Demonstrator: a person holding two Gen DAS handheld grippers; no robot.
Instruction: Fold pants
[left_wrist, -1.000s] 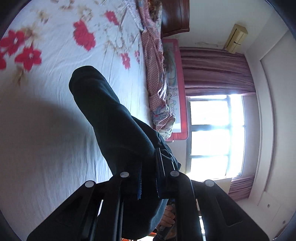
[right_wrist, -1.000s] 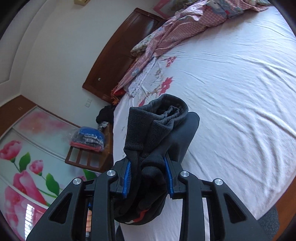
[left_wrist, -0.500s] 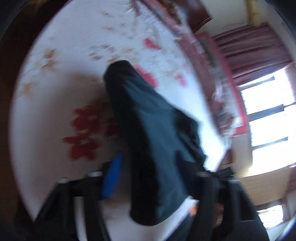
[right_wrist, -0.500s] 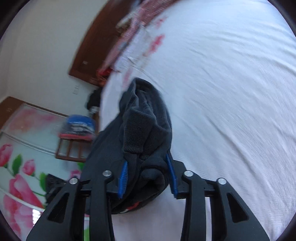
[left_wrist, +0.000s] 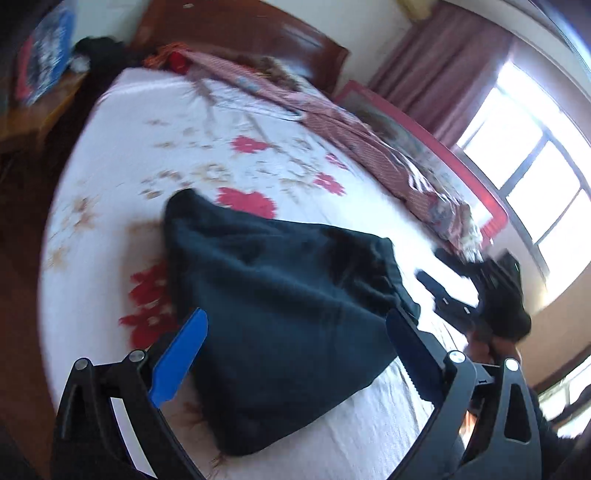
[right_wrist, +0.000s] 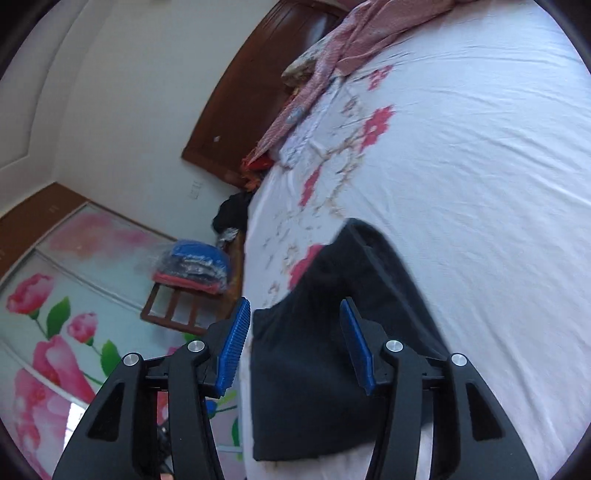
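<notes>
Dark navy pants (left_wrist: 280, 302) lie bunched in a folded heap on the white flowered bed sheet (left_wrist: 147, 155). My left gripper (left_wrist: 295, 314) is open wide, its blue pads on either side of the heap and touching none of it. In the right wrist view the same pants (right_wrist: 325, 369) lie on the sheet between the fingers of my right gripper (right_wrist: 294, 302). Its jaws are opening, and a gap shows between the left pad and the cloth. A person's hand (left_wrist: 487, 345) shows blurred at the right edge of the left wrist view.
A pink striped quilt (left_wrist: 332, 122) is heaped along the far side of the bed below the dark wooden headboard (left_wrist: 240, 33). A red-framed bed rail (left_wrist: 424, 125) and a bright window (left_wrist: 535, 166) lie beyond. A wooden stool with bagged clothes (right_wrist: 192, 266) stands beside the bed.
Both grippers let go of the pants, which dropped from hanging to lying on the sheet. The left gripper rolled and swung round toward the headboard; the right one came down closer to the bed.
</notes>
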